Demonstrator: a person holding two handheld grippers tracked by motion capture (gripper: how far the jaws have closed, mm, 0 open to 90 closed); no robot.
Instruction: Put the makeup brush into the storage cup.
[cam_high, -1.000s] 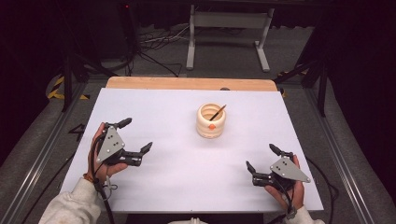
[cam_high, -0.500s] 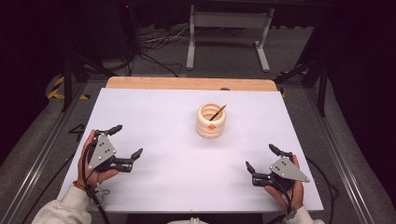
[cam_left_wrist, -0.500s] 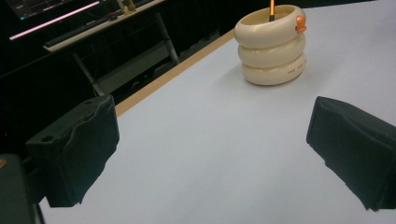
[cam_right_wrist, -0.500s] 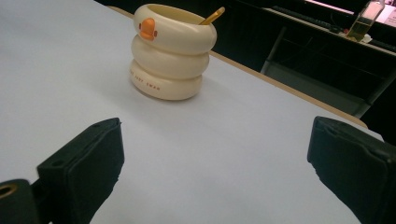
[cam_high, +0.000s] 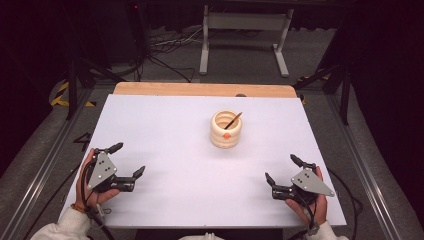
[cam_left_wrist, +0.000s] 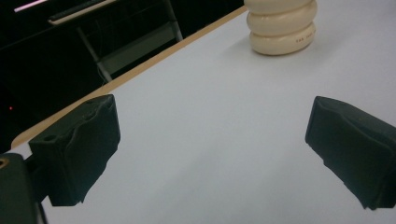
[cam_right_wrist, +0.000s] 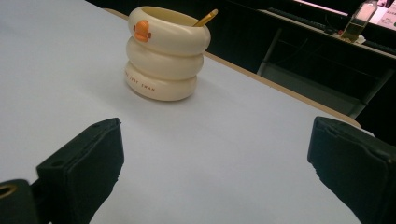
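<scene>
A cream cup (cam_high: 226, 130) shaped like three stacked rings, with an orange duck-bill mark, stands upright on the white table (cam_high: 170, 135), right of centre. A thin brown stick (cam_high: 233, 120) leans inside it. My left gripper (cam_high: 128, 159) rests near the front left corner, open and holding nothing, far from the cup. My right gripper (cam_high: 282, 168) sits near the front right, also open and holding nothing. In the left gripper view the cup (cam_left_wrist: 280, 28) is far off at top right beyond the spread gripper (cam_left_wrist: 215, 130). The right gripper view has the cup (cam_right_wrist: 166, 56) and stick (cam_right_wrist: 207, 17) ahead of the gripper (cam_right_wrist: 215, 154).
A wooden strip (cam_high: 200, 89) edges the table's far side. Beyond it stand a metal frame (cam_high: 245, 35) and loose cables (cam_high: 160, 55) on the dark floor. Rails run along both sides of the table.
My left gripper has drawn back toward the front left corner of the table, still open. The right gripper and the cup have stayed put.
</scene>
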